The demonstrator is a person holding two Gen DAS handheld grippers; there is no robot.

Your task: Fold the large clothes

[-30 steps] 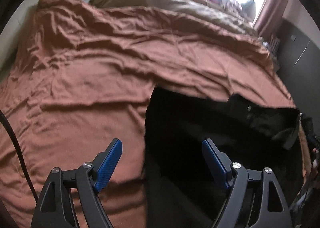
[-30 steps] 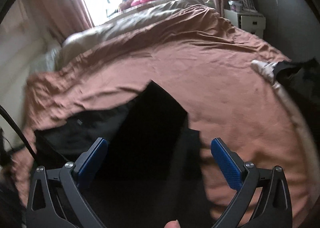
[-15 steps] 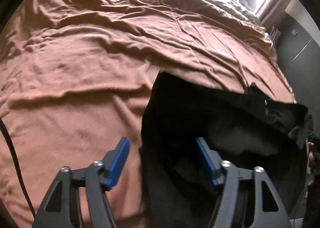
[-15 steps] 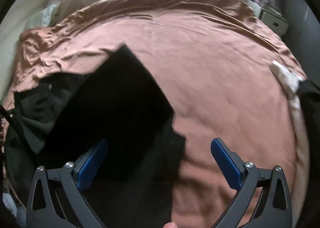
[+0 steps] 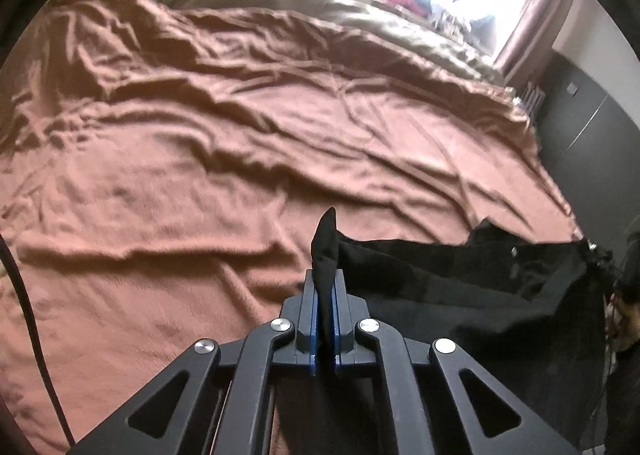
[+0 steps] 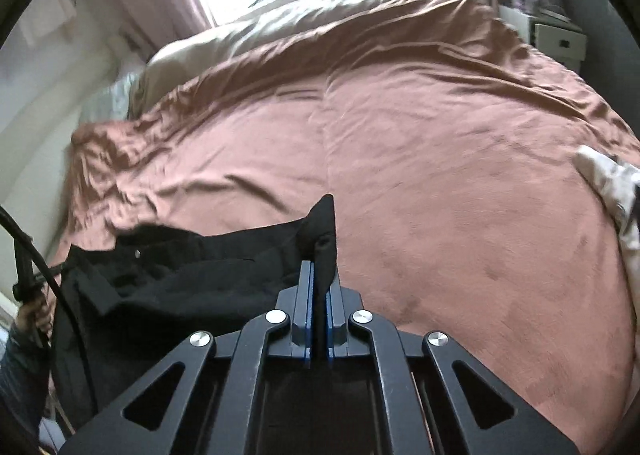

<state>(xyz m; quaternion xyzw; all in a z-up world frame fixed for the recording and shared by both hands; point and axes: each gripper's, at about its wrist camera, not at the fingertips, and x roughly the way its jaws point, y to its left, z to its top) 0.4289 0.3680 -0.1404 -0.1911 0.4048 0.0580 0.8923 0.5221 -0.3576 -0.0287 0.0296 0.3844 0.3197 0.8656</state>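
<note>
Left gripper (image 5: 325, 287): blue pads pressed together, pinching a corner of the black garment (image 5: 460, 283). Right gripper (image 6: 319, 287): likewise clamped on another corner of it. Garment: slack between the two, lying at the near edge of the brown bedspread (image 5: 200, 175). Beige duvet (image 5: 360, 11): beyond, by the window.

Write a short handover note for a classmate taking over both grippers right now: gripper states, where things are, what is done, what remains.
Left gripper: shut on a pinched corner of the black fabric garment.
Right gripper: shut on another corner of it.
The garment hangs between them at the near edge of the rumpled brown bedspread.
Done: both corners gripped.
Left: spread it flat on the bed, then fold.
</note>
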